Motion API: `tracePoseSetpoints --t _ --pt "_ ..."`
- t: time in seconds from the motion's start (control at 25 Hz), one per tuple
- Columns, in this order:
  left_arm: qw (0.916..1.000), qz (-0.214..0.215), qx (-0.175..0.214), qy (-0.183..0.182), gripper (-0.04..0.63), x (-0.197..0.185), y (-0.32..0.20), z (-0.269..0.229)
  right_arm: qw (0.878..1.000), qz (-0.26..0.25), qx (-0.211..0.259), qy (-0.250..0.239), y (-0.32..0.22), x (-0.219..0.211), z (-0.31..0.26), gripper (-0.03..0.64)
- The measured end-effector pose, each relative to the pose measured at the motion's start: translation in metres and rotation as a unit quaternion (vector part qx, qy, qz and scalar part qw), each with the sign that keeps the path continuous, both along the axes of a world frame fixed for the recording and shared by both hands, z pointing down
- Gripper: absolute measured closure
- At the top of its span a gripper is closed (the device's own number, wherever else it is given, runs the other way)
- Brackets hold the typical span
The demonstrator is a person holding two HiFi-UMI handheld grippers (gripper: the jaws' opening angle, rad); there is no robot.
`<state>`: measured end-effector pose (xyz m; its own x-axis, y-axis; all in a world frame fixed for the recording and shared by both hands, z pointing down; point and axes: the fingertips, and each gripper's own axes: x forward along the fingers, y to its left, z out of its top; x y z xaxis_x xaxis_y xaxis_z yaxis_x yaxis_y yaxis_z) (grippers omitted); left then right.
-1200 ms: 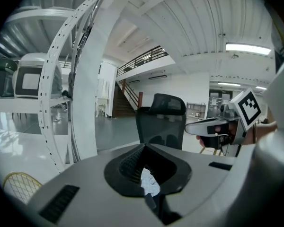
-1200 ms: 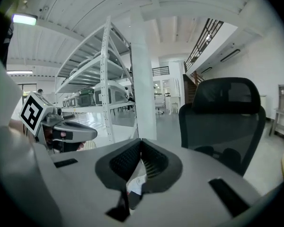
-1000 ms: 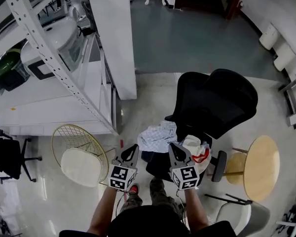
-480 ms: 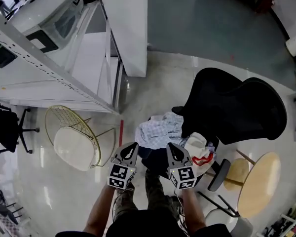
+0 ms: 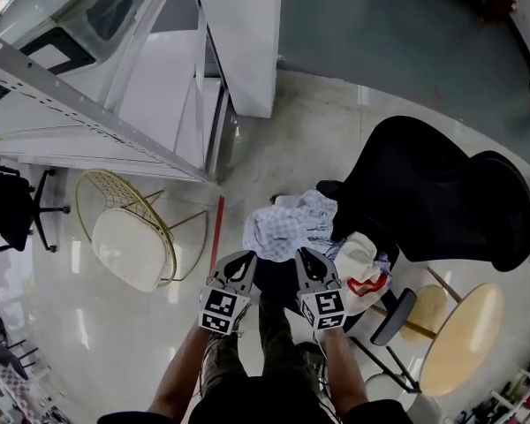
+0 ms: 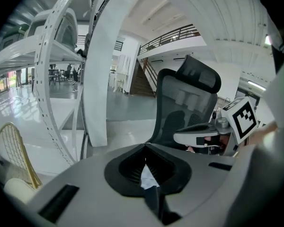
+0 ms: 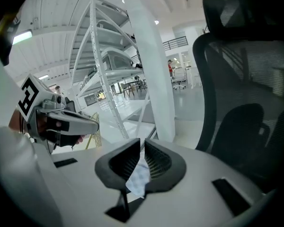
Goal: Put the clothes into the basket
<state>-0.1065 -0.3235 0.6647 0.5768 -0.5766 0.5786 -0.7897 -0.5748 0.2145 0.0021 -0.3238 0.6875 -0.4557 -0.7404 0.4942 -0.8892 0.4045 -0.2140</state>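
light: bright, even overhead | glare: glossy floor (image 5: 97, 343) | edges: fisheye bend, dark corners

I count two tools, the left tool (image 5: 246, 256) and the right tool (image 5: 302, 254); one checked cloth (image 5: 287, 228), one white garment (image 5: 358, 259), one black office chair (image 5: 442, 193), one gold wire chair (image 5: 128, 237), one round wooden table (image 5: 464, 338).

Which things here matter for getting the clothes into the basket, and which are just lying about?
For the job:
- blue-and-white checked cloth
- white garment with red trim
Both lie on the black mesh office chair.

Just lying about:
- gold wire chair with white cushion
- round wooden side table
- white metal shelving rack
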Motion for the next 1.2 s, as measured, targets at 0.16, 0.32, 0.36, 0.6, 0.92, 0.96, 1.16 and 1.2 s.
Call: tracePoseSetpoints --t 0.16,0.32,0.36,0.6,0.92,0.96,1.16,1.2 --pt "0.9999 0.006 -0.005 -0.009 0.589 0.001 0.004 0.010 1.000 0.003 -0.030 -0.003 -0.005 0.001 0.029 0.586" --pt "0.9997 0.004 -0.021 -0.011 0.588 0.001 0.009 0.016 0.999 -0.001 -0.049 -0.004 -0.012 0.002 0.053 0.453" --pt "0.9996 0.004 -0.023 -0.013 0.589 0.001 0.010 0.018 0.999 -0.003 -0.049 -0.004 -0.014 0.001 0.058 0.445" --pt "0.9994 -0.001 -0.033 -0.013 0.588 -0.001 0.009 0.023 0.998 -0.011 -0.057 0.008 -0.029 -0.009 0.086 0.324" --pt "0.9982 -0.017 -0.054 -0.018 0.589 -0.012 0.014 0.034 0.993 -0.027 -0.114 0.016 -0.024 -0.020 0.128 0.288" --pt "0.9980 -0.021 -0.058 -0.017 0.588 -0.014 0.014 0.036 0.992 -0.033 -0.117 0.021 -0.023 -0.023 0.132 0.288" --pt "0.9972 -0.027 -0.066 -0.021 0.589 -0.020 0.018 0.043 0.990 -0.045 -0.118 0.058 -0.020 -0.031 0.148 0.288" --pt "0.9970 -0.028 -0.068 -0.022 0.588 -0.021 0.019 0.044 0.990 -0.042 -0.116 0.068 -0.021 -0.030 0.150 0.288"
